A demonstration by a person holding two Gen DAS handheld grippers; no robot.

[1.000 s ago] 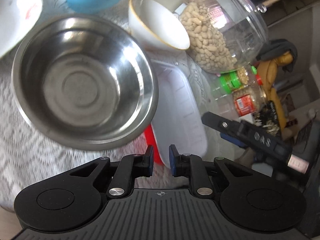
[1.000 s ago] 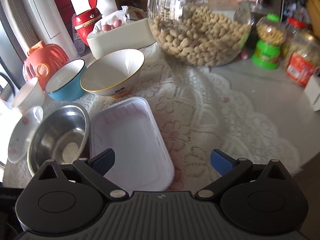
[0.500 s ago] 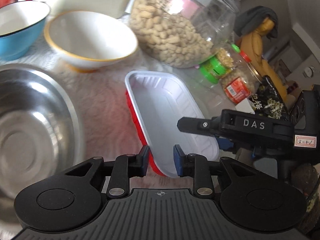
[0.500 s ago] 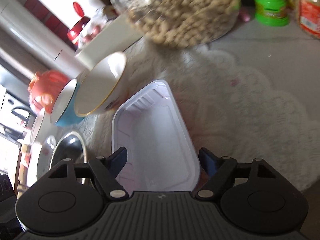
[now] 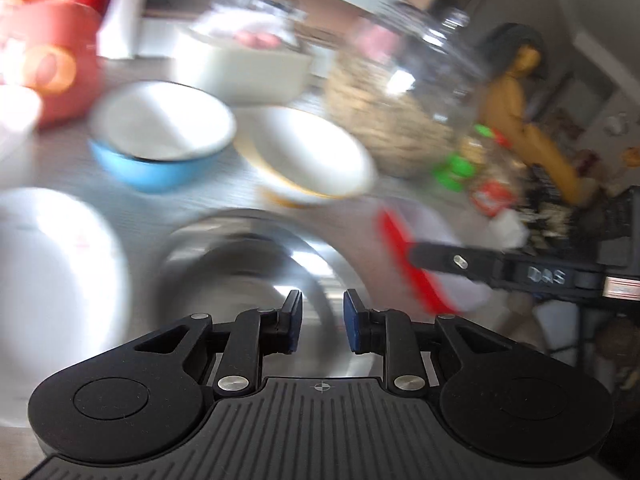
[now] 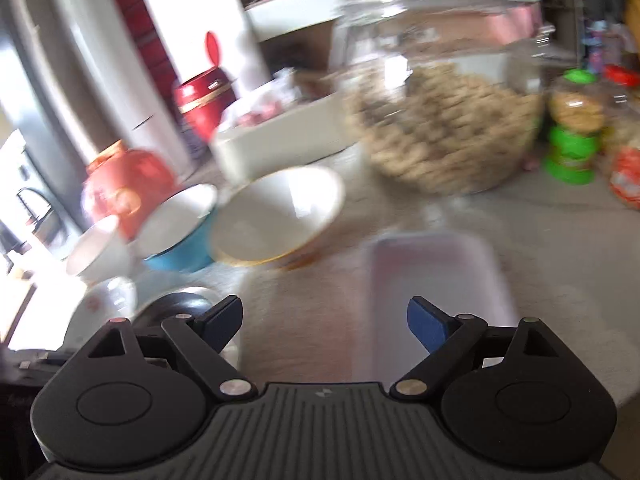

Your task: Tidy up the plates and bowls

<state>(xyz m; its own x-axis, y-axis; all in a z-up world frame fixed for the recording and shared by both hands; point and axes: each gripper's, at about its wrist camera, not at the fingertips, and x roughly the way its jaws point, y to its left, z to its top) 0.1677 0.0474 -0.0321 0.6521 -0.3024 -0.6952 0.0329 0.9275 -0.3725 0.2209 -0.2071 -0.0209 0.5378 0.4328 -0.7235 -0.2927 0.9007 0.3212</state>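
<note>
Everything is blurred by motion. My left gripper [image 5: 323,308] hovers over the steel bowl [image 5: 248,264], its jaws a narrow gap apart and closing on nothing. Behind the bowl stand a blue bowl [image 5: 160,140] and a gold-rimmed white bowl [image 5: 308,156], and a white plate [image 5: 52,280] lies at the left. My right gripper [image 6: 325,308] is wide and opening, also empty. The white tray [image 6: 432,280] with the red underside lies just ahead of its right finger. The gold-rimmed bowl [image 6: 276,216] and blue bowl [image 6: 176,224] sit beyond to the left.
A big jar of peanuts [image 6: 440,120] stands at the back, with a white box [image 6: 280,140], a red canister [image 6: 204,100] and an orange pot [image 6: 124,184] to its left. Green-lidded jars [image 6: 572,140] stand at the right. A small white cup [image 6: 96,248] sits far left.
The left gripper has swung from the tray back over the steel bowl and risen, its jaws slightly wider than a second ago. The right gripper pulled back and shifted left of the tray.
</note>
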